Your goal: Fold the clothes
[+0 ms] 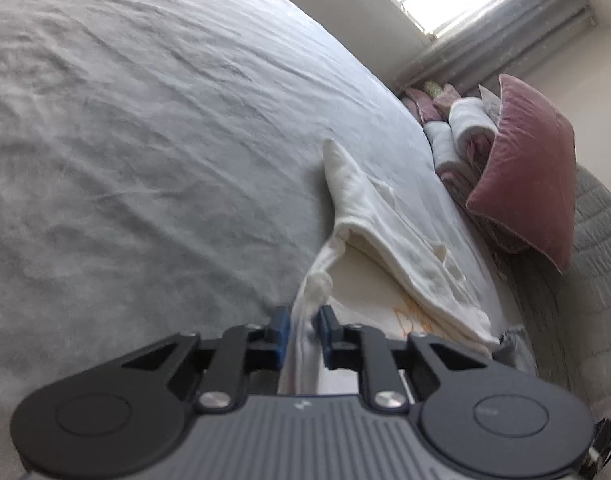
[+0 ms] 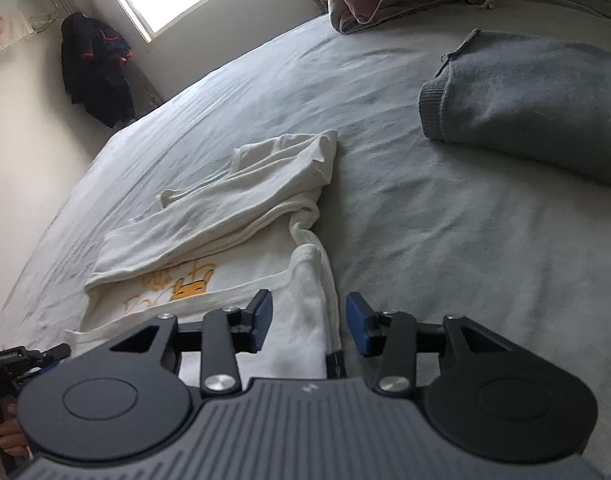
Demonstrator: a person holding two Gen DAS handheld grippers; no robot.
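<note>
A white T-shirt (image 1: 385, 220) with a yellow cartoon print lies partly folded on the grey bed sheet (image 1: 145, 140). My left gripper (image 1: 304, 324) is shut on a bunched edge of the shirt, and the cloth fills the narrow gap between the blue pads. In the right wrist view the same shirt (image 2: 245, 200) shows its sleeve folded across the print. My right gripper (image 2: 309, 320) is open just above the shirt's near right edge, and the hem runs between the spread fingers. The left gripper's body (image 2: 25, 356) and a hand (image 2: 5, 436) show at the lower left.
A folded grey sweater (image 2: 525, 100) lies on the sheet (image 2: 425, 240) to the far right. A pink pillow (image 1: 525, 172) and rolled bedding are piled at the bed's head. A dark jacket (image 2: 93, 72) hangs in the corner by the window.
</note>
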